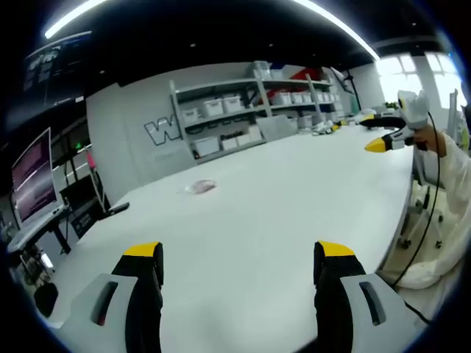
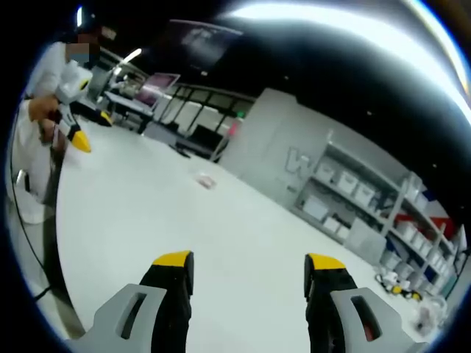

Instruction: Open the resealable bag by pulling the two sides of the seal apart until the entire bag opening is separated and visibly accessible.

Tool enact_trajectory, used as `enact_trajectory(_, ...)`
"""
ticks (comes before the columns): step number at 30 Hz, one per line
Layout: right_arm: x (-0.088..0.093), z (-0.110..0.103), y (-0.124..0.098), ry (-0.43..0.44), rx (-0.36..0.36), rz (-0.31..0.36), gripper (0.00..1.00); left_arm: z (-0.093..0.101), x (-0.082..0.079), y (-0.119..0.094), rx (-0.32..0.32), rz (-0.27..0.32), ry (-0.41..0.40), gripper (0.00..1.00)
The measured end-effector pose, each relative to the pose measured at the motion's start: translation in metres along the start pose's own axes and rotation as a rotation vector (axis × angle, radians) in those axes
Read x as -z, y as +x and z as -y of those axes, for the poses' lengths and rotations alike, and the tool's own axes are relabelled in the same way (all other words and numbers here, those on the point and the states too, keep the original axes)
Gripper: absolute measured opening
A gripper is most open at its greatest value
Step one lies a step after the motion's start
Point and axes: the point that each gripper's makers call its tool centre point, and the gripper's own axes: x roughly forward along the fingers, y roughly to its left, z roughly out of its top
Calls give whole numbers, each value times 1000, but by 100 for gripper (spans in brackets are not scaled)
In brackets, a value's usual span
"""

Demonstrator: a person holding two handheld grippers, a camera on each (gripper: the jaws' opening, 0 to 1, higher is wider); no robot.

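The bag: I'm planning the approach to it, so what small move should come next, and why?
Probably bring both grippers forward across the table toward the bag. It lies flat, far ahead of the left gripper and right gripper. Both have their jaws open and empty, so neither can reach the seal yet.

You have one white table [image 1: 294, 213] in front of you, and one small clear bag [image 1: 200, 187] lies on it. Behind the table stands one shelf unit [image 1: 243, 110] full of white boxes (too many and too small to count).
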Motion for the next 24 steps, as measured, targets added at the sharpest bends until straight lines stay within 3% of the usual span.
enact_trajectory(24, -1, -2, 5, -47, 1, -7, 60, 0, 2, 0, 3, -5, -2, 83)
